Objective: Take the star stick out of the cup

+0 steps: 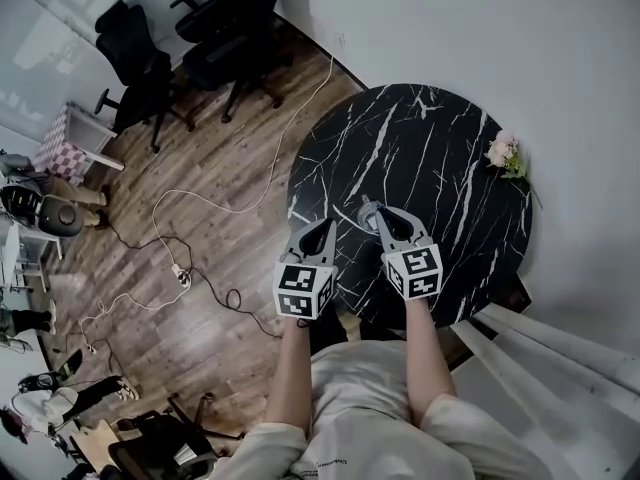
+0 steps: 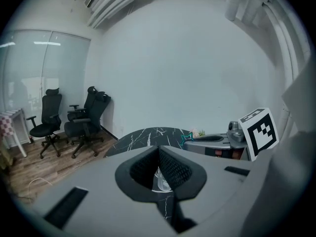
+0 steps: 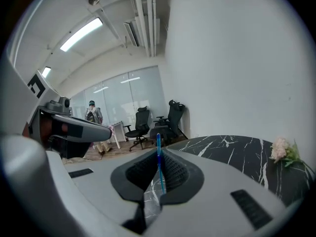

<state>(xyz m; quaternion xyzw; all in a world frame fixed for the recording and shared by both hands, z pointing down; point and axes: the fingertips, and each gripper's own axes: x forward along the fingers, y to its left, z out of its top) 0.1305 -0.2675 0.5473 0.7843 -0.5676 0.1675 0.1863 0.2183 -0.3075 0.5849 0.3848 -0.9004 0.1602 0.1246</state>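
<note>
- Between the jaws of the right gripper (image 1: 375,215), the star stick (image 3: 159,162) stands as a thin blue line, and the jaws are clenched on its shaft.
- Its lower end is lost in the narrow gap between the pads, so where it ends cannot be made out.
- The right gripper view shows no star shape. The left gripper view shows a small teal star (image 2: 186,138) just past the right gripper's tip, above the table (image 1: 430,148).
- From the head view the stick is too fine to see, with only a greyish speck at that gripper's tip.
- The cup (image 2: 161,180) shows only in the left gripper view, as a clear curved form in the gap behind the pads. Against the dark marble it cannot be found from above.
- The left gripper (image 1: 325,226) has its jaws drawn together at the tips, apparently pinching the cup's wall, though the contact is hard to make out.
- The two grippers sit side by side over the near edge of the table, close together but apart.
- Counted, there are one stick, one cup, two grippers, one round black table and one sprig of flowers (image 1: 503,153) at the table's right edge.
- The chairs (image 1: 135,53) on the wooden floor (image 1: 200,168) number two or three, since those by the wall overlap.
- A pale cable (image 1: 200,203) trails across the floor.
</note>
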